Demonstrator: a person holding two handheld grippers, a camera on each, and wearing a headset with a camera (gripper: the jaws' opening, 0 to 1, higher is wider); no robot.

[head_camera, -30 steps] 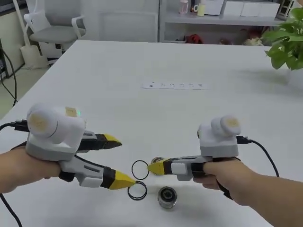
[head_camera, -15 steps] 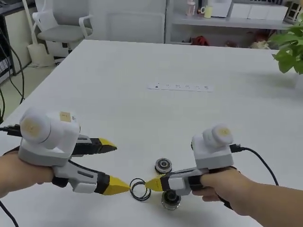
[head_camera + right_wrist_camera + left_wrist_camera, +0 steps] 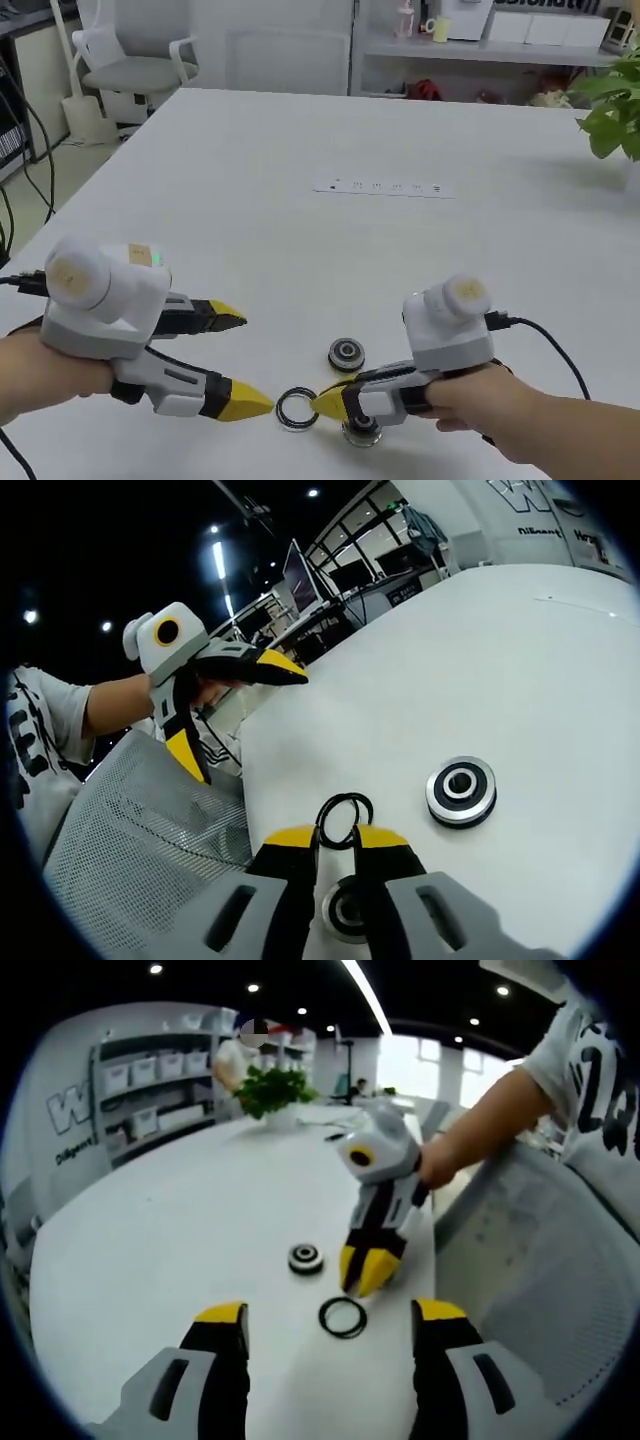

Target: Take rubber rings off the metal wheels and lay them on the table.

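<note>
Two black rubber rings [image 3: 297,408] [image 3: 343,1317] [image 3: 345,813] lie overlapped on the white table, between the two grippers. My right gripper [image 3: 320,400] [image 3: 336,838] is low over the table with its jaws almost together on the near edge of one ring. Under that gripper sits a bare metal wheel [image 3: 360,429] [image 3: 344,910]. A second wheel [image 3: 346,352] [image 3: 305,1258] [image 3: 460,791] lies just beyond. My left gripper [image 3: 238,360] [image 3: 330,1312] stands open left of the rings, with nothing between its jaws.
A white power strip [image 3: 384,187] lies flat at mid table. A potted plant [image 3: 610,105] stands at the far right. An office chair [image 3: 135,60] and shelves are beyond the far edge. The table's near edge runs close under both hands.
My right gripper has carried a ring down and to the left, onto the ring that lay on the table. The left gripper stays open and has barely moved.
</note>
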